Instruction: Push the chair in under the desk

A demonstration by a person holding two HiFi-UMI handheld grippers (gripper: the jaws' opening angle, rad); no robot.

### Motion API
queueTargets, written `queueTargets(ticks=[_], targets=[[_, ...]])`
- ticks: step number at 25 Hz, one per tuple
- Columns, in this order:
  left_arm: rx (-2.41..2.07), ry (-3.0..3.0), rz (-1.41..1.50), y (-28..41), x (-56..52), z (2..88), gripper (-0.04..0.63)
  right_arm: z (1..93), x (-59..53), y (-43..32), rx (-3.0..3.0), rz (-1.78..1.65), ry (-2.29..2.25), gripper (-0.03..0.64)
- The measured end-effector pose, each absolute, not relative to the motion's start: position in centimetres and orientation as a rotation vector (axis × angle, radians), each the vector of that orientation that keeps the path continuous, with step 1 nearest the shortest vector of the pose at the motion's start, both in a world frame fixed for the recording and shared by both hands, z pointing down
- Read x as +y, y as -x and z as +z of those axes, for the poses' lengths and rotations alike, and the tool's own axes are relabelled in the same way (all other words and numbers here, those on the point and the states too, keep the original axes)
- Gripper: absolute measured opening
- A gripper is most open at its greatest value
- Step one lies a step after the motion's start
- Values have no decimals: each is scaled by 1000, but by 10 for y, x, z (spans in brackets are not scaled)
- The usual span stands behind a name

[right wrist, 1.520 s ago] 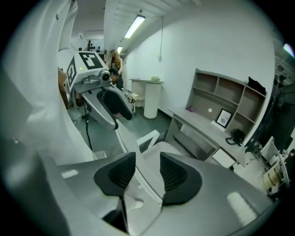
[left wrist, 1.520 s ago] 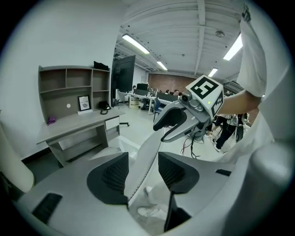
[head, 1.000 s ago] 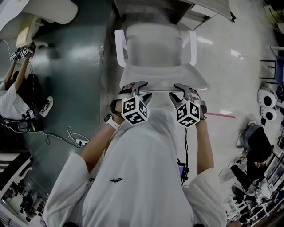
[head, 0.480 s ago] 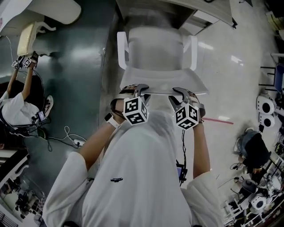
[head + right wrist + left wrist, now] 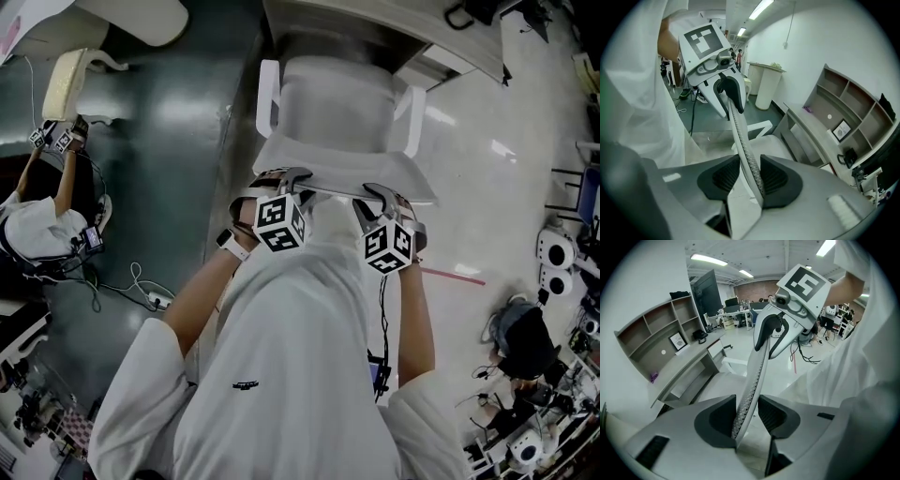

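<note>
A white chair [image 5: 333, 98] stands with its seat partly under the desk [image 5: 394, 28], seen from above in the head view. My left gripper [image 5: 281, 178] and right gripper [image 5: 384, 192] sit side by side on the top edge of the backrest [image 5: 342, 187]. In the left gripper view the thin mesh backrest [image 5: 757, 376] runs between the jaws of the left gripper [image 5: 745, 416], which are opening slightly while still against it. The right gripper [image 5: 745, 176] pinches the backrest [image 5: 740, 140] between its pads.
The desk [image 5: 679, 371] carries open shelves [image 5: 651, 333] along the wall. In the head view, another person [image 5: 37, 225] handles a beige chair [image 5: 66, 80] at the left. A floor cable [image 5: 141, 286] lies near them. Equipment [image 5: 553, 258] crowds the right edge.
The chair has slid forward toward the desk, and both grippers have gone with it on the backrest. The person at the left has shifted.
</note>
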State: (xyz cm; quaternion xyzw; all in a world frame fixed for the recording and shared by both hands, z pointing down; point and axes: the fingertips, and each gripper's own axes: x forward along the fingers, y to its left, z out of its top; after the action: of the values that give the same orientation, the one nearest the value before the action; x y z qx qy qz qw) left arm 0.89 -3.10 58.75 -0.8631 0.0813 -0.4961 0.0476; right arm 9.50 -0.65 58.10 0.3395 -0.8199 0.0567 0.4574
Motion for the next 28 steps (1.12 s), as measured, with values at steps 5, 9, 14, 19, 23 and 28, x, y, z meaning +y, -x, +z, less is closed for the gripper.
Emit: queueTargets(ticks=[5,9,14,19,23,28], targets=[[256,2597,-1496,-7,-64,588,147,580,-36,-93,-2027,126,-856,146],[280,2581,-1487,-8,-91,588,153,579,-62,-92,-2028,117,-874,146],[298,2570,-1481,-9,-118,587,155,578,-90,-94,-2032,100,-884,146],[331,2543,-1433,-12,-137,585,152,578,-111,-98,-2034,134,-850,149],[334,2532,-1423,-15,-151,586,152,578,-126,-101,-2030,147,-888,155],[326,2506,-1396,-17,-177,584,153,576,-149,-102,-2024,160,-933,158]])
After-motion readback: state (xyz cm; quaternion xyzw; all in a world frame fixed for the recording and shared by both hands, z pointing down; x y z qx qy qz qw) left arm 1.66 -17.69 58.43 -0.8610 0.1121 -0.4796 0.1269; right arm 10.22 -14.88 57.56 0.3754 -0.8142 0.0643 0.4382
